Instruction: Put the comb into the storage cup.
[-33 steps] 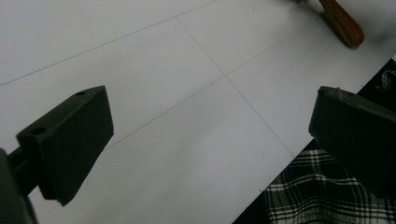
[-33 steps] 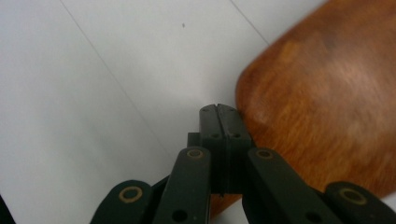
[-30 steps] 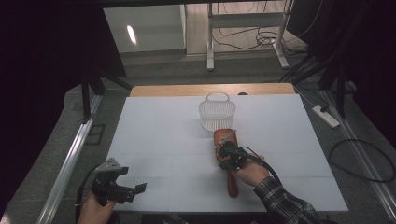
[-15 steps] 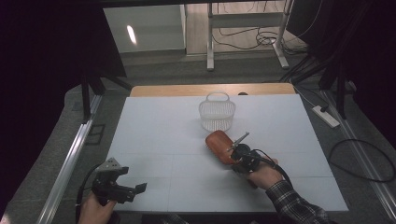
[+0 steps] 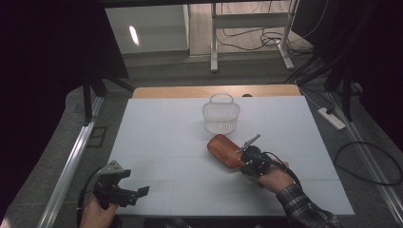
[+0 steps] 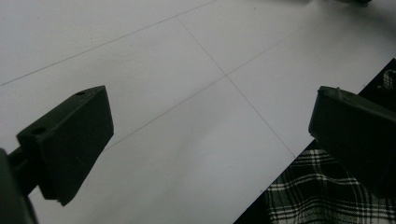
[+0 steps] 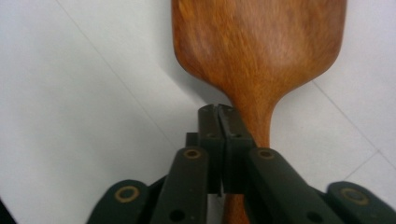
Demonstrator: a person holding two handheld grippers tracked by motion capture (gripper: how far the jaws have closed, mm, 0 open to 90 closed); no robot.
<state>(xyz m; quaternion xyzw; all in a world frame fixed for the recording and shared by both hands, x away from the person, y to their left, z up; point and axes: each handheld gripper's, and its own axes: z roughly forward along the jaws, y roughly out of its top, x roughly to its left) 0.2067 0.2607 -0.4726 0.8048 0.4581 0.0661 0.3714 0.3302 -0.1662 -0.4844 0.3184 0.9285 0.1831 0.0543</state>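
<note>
Warm wood against white

Reddish-brown wooden hairbrush; black right gripper; white table sheet with thin grey lines; white mesh basket; black-and-white plaid sleeve; black left gripper.

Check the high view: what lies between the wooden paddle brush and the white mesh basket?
Nothing: bare white tabletop separates wooden paddle brush from white mesh basket.

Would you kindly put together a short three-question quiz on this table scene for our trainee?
1. True or false: the left gripper holds its jaws open over the bare white table.
2. Which lies nearer the white basket? A) the wooden brush B) the left gripper
3. Fill in: the right gripper has its jaws ____.
Key: 1 true; 2 A; 3 shut.
</note>
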